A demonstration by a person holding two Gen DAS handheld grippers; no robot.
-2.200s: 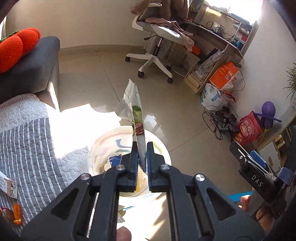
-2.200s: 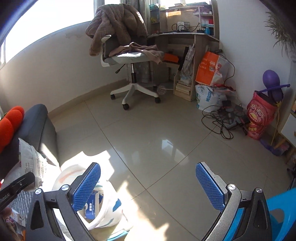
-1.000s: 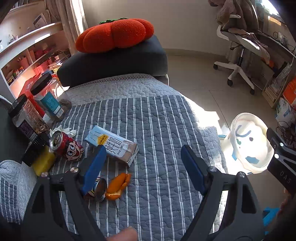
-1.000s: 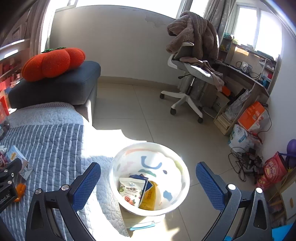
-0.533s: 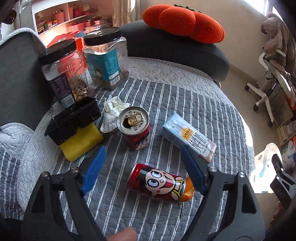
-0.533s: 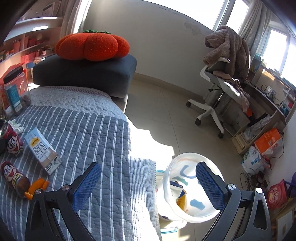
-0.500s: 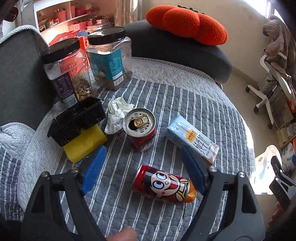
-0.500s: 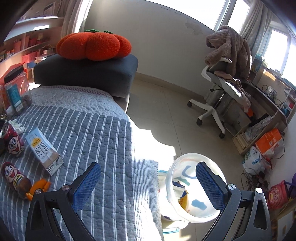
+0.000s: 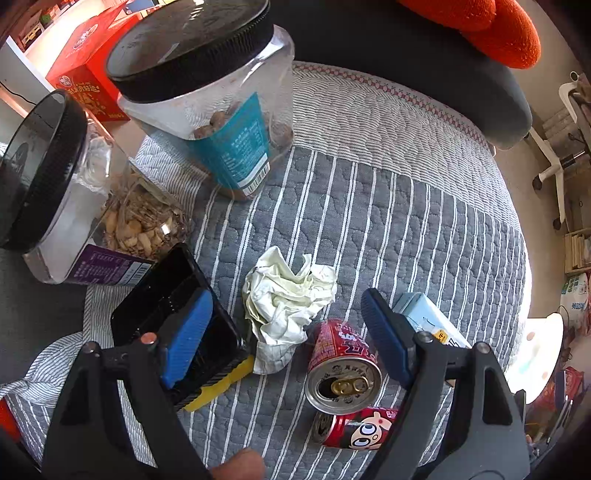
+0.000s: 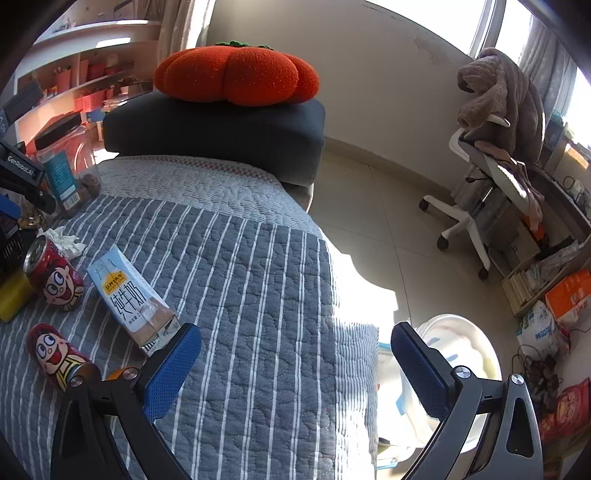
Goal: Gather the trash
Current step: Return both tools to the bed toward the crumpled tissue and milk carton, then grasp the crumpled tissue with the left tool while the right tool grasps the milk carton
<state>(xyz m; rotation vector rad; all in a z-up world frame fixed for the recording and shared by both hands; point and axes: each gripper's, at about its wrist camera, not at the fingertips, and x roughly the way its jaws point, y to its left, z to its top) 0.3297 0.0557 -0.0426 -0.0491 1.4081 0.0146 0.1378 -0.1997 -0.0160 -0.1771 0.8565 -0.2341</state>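
We held our left gripper [image 9: 286, 332] spread wide over the crumpled white tissue [image 9: 286, 301]; our right gripper [image 10: 295, 363] gaped empty.

- Daylight is strong and warm in both my views; it comes through the window [image 10: 532, 33] at upper right of my right view, which is blown out to white.
- A hard sun patch on the floor [image 10: 369, 280] and the bin [image 10: 461, 354] is overexposed, and detail there is washed out.
- The quilt [image 9: 388, 221] is evenly lit and its stitching is sharp.
- The can [image 9: 343, 369] has glare on its rim.
- The jar [image 9: 207, 107] shows pale reflections on its plastic.
- My own fingers [image 9: 184, 339] are dark against the scene.
- Fisheye bending curves all edges; the corners go black.
- The shelves [image 10: 74, 77] look soft and reddish.
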